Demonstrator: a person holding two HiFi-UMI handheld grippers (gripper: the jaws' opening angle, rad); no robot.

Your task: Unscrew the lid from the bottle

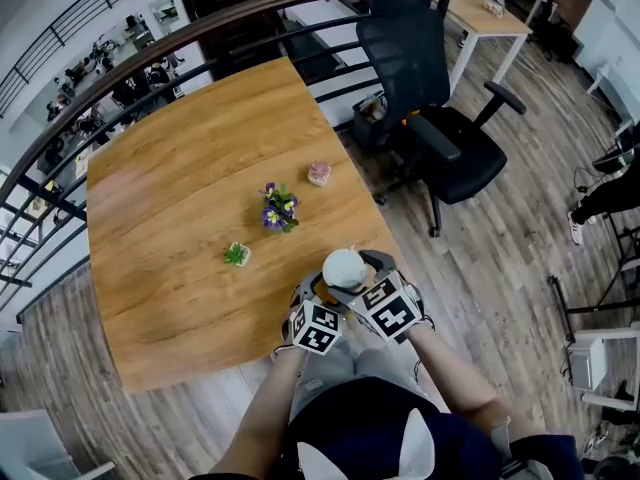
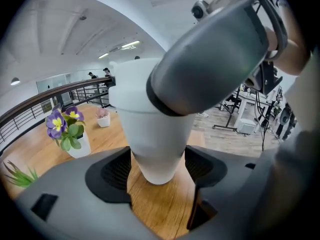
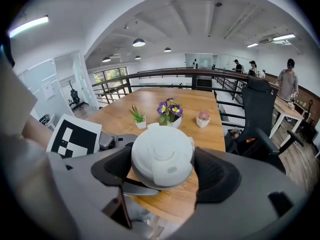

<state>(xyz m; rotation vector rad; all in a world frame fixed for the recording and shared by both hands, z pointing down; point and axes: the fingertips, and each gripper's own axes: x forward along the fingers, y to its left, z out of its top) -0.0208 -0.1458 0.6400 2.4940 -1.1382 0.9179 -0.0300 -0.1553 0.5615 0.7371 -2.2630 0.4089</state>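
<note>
We hold the white bottle (image 2: 150, 134) on the near side of the purple flower pot (image 1: 278, 210), left gripper (image 2: 157, 170) clamped on its lower body, right gripper (image 3: 163, 173) set wide with pads against the lid (image 3: 162, 156), which apparently sits fully on, so all the unscrewing remains.

Landmark: purple flower pot (image 1: 279, 209), mid-tabletop (image 1: 160, 208). Left and beyond it, bare wood and open passage. Near it stand a pink plant pot (image 1: 319, 173) right-beyond and a green plant pot (image 1: 237, 255) left-front, with narrow gaps between. Right-front, at the edge, the bottle (image 2: 155, 134) with its lid (image 1: 345, 268) blocks. Farther right, off the tabletop: office chair (image 1: 445, 128).
</note>
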